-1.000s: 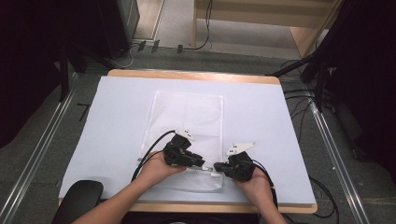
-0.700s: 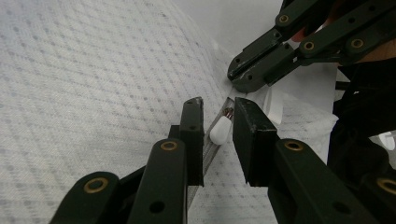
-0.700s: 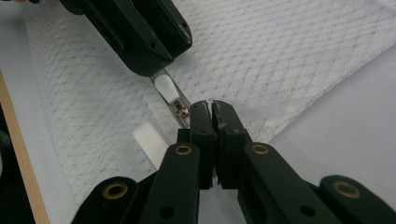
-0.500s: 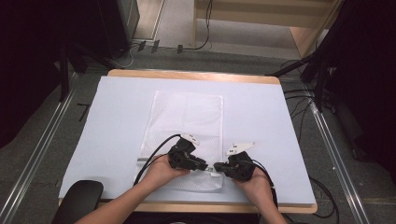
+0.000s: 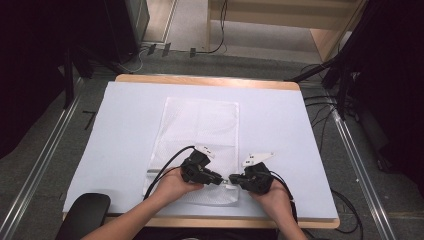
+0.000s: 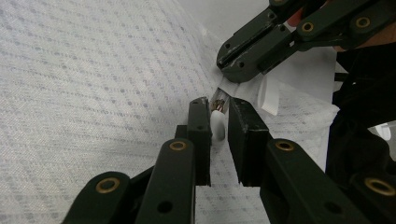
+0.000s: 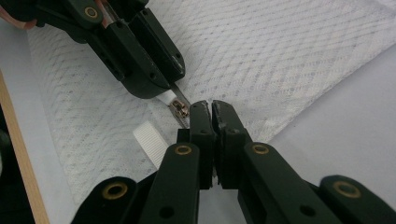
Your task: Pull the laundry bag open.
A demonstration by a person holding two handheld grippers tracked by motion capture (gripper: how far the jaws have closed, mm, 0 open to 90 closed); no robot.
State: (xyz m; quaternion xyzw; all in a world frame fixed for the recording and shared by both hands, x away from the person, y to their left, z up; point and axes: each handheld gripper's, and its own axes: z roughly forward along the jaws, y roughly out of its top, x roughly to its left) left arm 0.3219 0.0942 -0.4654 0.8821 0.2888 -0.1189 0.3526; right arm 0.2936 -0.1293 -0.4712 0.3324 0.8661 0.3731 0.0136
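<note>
Where grey floor surrounds, white-covered table [image 5: 125,130], mesh bag [image 5: 200,125]

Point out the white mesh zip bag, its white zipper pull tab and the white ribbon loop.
white mesh zip bag [image 5: 200,125]: high view, flat upper panel.
white zipper pull tab [image 6: 217,127]: left gripper view, tab's middle.
white ribbon loop [image 7: 148,139]: right gripper view, ribbed face.

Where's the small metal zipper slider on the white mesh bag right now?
The metal zipper slider sits at the near edge of the white mesh bag, between the left gripper and the right gripper, just off their tips.
</note>
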